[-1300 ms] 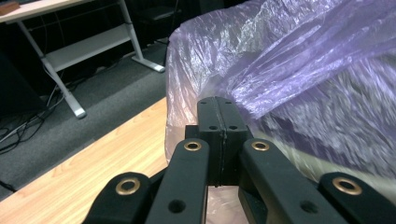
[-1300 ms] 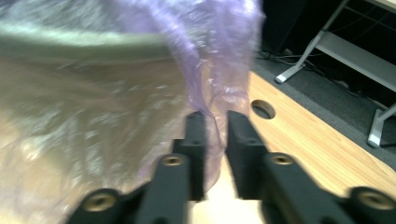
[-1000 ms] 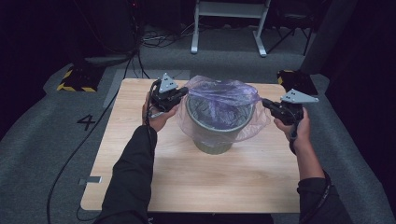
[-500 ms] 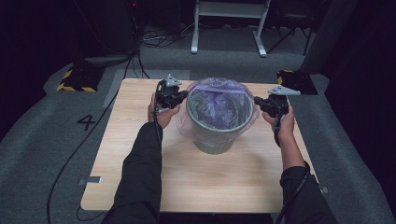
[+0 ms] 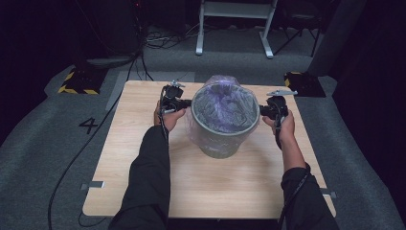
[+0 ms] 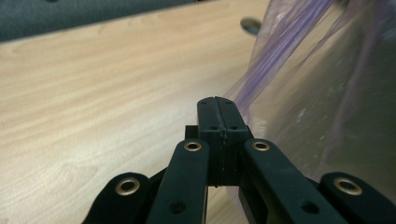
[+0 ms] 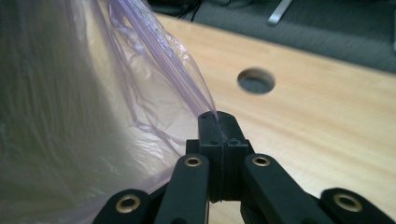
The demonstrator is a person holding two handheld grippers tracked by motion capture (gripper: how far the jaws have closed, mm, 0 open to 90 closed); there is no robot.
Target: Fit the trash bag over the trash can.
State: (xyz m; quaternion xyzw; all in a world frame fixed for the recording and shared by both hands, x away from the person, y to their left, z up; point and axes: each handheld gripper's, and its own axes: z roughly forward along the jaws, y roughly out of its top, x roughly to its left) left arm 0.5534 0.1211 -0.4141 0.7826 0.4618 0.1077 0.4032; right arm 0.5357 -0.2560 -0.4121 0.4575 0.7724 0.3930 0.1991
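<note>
On the light wooden table (image 5: 143, 191) the person's left gripper (image 5: 184, 102) sits at the left side of a round grey plastic bin (image 5: 221, 139), its black jaws pressed together on the edge of the thin, clear purple-tinted plastic bag (image 5: 221, 103) that lines the bin. In the left gripper view that gripper (image 6: 217, 100) has its jaws flat against each other, with the bag film (image 6: 327, 93) running up and to the right from the tip and the grey bin wall showing dimly through it. The bin stands near the far middle of the table, between the two hands, and the bag is draped over its rim and down the outside of the wall. At the right side of the bin the right gripper (image 5: 265, 111) pinches the bag's opposite edge. In the right gripper view its jaws (image 7: 217, 116) are clamped shut on a fold of the film (image 7: 154, 70), which rises up and to the left; a round hole (image 7: 256, 80) in the tabletop lies beyond.
</note>
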